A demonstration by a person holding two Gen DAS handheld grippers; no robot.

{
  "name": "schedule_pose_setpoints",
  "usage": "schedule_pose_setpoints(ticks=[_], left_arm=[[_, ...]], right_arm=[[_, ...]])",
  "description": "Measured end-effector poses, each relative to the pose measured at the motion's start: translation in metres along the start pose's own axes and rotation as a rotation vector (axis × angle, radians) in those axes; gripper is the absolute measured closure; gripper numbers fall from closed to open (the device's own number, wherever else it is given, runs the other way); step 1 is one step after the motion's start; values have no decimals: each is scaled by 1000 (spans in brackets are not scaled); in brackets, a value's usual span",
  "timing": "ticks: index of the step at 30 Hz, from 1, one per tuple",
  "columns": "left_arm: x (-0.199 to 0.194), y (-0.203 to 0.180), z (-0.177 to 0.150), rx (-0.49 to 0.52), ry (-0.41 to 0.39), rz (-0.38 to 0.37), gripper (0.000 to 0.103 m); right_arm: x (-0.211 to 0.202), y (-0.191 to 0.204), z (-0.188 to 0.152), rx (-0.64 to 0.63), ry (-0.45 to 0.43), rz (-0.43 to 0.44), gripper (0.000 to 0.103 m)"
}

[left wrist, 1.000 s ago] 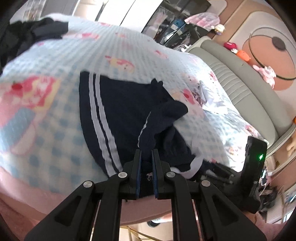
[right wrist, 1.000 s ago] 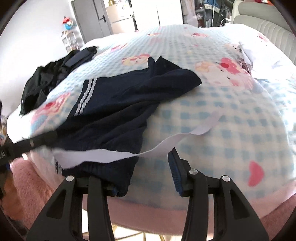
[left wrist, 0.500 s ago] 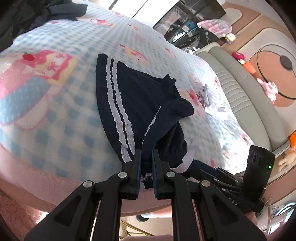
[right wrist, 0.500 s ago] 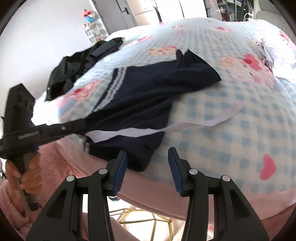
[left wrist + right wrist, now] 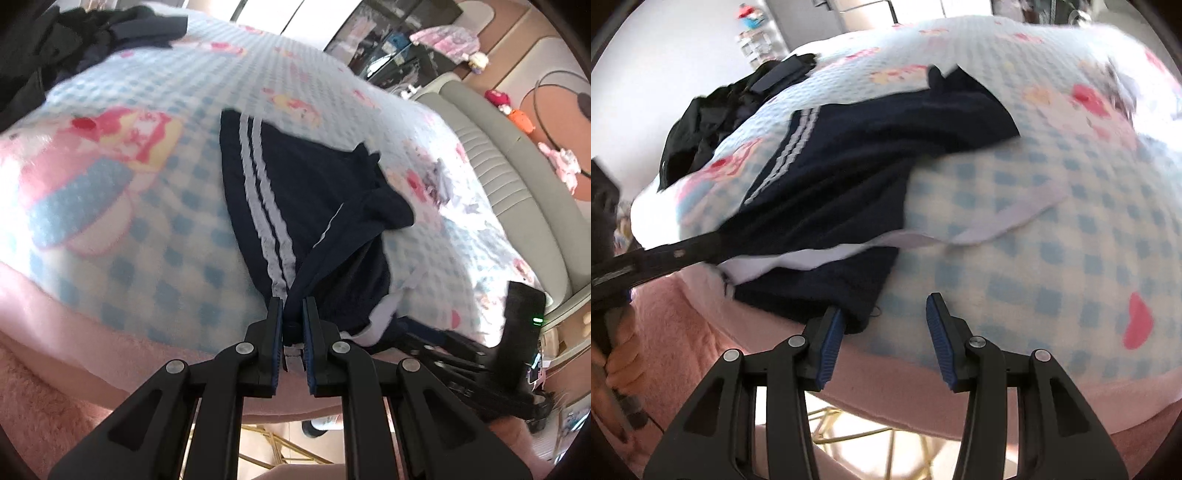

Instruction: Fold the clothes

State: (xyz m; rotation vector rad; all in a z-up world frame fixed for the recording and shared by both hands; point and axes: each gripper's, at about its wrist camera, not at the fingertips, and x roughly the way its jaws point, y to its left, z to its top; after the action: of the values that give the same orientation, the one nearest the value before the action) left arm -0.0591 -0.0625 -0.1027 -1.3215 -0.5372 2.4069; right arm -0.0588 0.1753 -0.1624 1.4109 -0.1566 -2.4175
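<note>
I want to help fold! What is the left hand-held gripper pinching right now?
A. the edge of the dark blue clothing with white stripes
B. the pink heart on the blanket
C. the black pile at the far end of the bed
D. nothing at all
A: the left hand-held gripper is clamped on the near edge of the dark blue clothing, just beside its white stripes.

Our left gripper (image 5: 293, 314) has black angular arms, round silver screws at the joints and ribbed blue pads (image 5: 309, 332). Our right gripper (image 5: 884, 325) is built alike. Seen from the left, its black body carries a small green light (image 5: 538, 320).
</note>
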Motion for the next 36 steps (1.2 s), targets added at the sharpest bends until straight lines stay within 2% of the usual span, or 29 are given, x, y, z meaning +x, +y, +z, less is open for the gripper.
schedule_pose_setpoints(ticks=[3, 6, 7, 10, 11, 14, 17, 19, 23, 25, 28, 32, 35, 36], left_arm=[[0, 2, -2, 12, 6, 16, 92], [23, 12, -10, -20, 92, 34, 90], [31, 16, -12, -37, 121, 35, 86], [14, 24, -10, -115, 43, -53, 71], [6, 25, -8, -121, 8, -68, 70], [-14, 22, -1, -87, -72, -57, 70], [-13, 12, 1, -35, -69, -66, 70], [-6, 4, 1, 8, -45, -52, 70], [30, -3, -11, 52, 80, 71, 71], [34, 1, -15, 52, 96, 95, 69], [31, 8, -16, 32, 110, 89, 68], [23, 5, -13, 23, 106, 97, 69], [8, -13, -3, 94, 58, 111, 70], [8, -18, 2, 108, 49, 95, 70]], right_arm=[[3, -1, 0, 5, -2, -1, 58], [1, 1, 0, -2, 5, -1, 58], [-2, 0, 1, 2, 7, 11, 58], [-25, -8, 0, -4, -30, 105, 58], [-33, -11, 0, -6, -43, 133, 61], [-56, -17, 2, -2, -86, 139, 61], [-61, -26, 9, 77, -119, 189, 61], [-52, -24, 15, 110, -121, 191, 60], [-17, -6, 24, 50, -31, 105, 61], [-1, 0, 21, 26, 15, 63, 61], [10, -2, 12, 31, 59, 2, 61], [-7, -9, 7, 60, 57, -33, 61], [-22, -7, 14, 46, 6, -17, 60], [-25, -7, 16, 47, -14, -4, 60]])
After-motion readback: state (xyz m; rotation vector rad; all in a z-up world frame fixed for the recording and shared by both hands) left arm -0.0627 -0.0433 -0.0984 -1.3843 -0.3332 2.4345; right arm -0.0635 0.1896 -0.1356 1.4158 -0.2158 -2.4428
